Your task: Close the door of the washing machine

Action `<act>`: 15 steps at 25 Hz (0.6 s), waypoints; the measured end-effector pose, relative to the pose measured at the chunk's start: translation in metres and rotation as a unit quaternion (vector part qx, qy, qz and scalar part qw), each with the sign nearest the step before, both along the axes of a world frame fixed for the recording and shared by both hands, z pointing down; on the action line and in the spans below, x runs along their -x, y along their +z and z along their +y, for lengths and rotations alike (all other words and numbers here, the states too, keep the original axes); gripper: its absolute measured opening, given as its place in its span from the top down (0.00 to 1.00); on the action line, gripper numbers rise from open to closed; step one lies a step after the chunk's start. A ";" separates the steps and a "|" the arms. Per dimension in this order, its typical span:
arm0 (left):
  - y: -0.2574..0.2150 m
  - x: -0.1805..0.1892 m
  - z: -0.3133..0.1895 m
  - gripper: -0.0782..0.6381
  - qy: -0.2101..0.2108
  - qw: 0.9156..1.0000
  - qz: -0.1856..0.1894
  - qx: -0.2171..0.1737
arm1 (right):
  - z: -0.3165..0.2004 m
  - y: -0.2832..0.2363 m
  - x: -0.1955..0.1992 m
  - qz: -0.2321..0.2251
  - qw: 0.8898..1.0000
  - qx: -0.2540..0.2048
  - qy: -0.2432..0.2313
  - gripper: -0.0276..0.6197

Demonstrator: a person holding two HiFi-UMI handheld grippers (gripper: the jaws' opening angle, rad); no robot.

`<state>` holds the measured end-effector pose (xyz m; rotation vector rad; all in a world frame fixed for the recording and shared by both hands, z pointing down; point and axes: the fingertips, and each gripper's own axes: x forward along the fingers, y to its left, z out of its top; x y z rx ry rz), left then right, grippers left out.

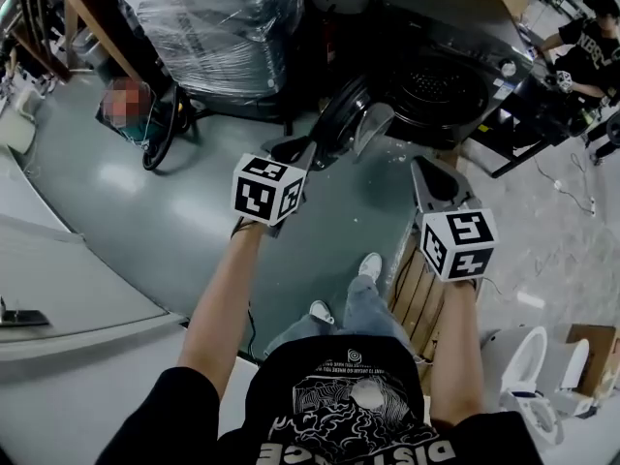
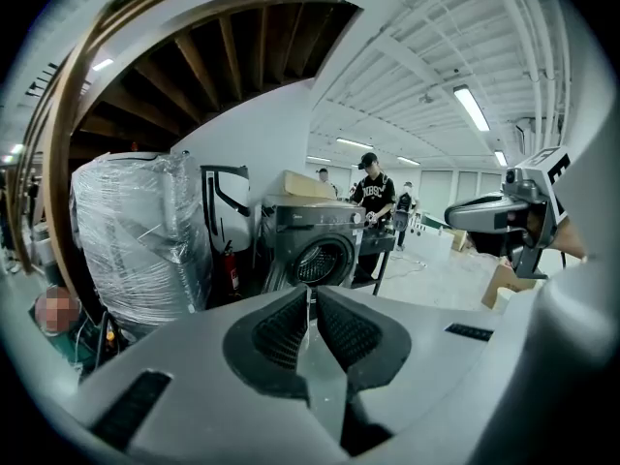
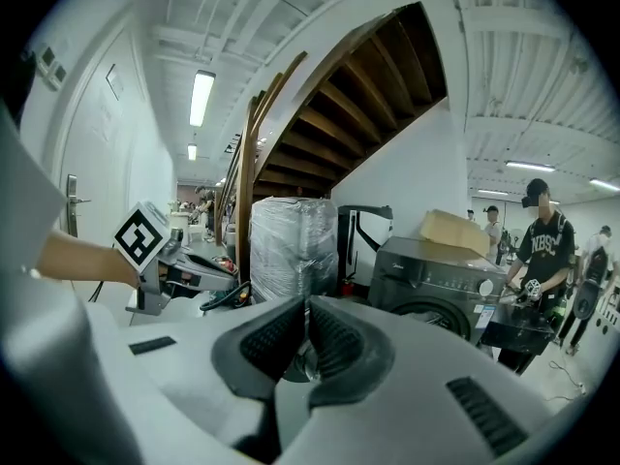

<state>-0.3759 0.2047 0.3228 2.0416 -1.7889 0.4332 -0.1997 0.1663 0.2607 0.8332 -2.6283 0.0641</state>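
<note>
A dark grey washing machine (image 1: 455,76) stands ahead, and its drum (image 1: 436,93) is exposed. The round door (image 1: 339,119) is swung out to the machine's left. My left gripper (image 1: 291,151) is shut and empty, a short way in front of the door's edge and not touching it. To its right, my right gripper (image 1: 432,174) hangs shut and empty in front of the machine's lower front. In the left gripper view the machine (image 2: 315,245) sits beyond the shut left gripper (image 2: 310,296), with the door (image 2: 276,276) edge-on. The right gripper view shows the machine (image 3: 436,279) beyond the shut right gripper (image 3: 306,303).
A plastic-wrapped stack (image 1: 208,22) stands left of the machine, with cables (image 1: 160,134) on the floor beside it. A person (image 1: 591,46) works at a black stand (image 1: 528,114) on the right. A wooden pallet (image 1: 417,289) lies by my feet. A cardboard box (image 2: 308,184) rests on the machine.
</note>
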 end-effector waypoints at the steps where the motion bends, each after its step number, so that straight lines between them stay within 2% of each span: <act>1: 0.008 0.001 -0.004 0.85 0.001 1.000 -0.002 0.006 | -0.003 0.008 0.003 0.004 1.000 0.004 -0.006 0.92; 6: 0.042 0.013 -0.030 0.85 -0.001 0.999 -0.013 0.037 | -0.027 0.039 0.018 0.012 0.999 0.030 -0.038 0.92; 15: 0.089 0.032 -0.064 0.85 0.010 0.996 -0.033 0.086 | -0.069 0.071 0.041 0.025 0.995 0.044 -0.080 0.92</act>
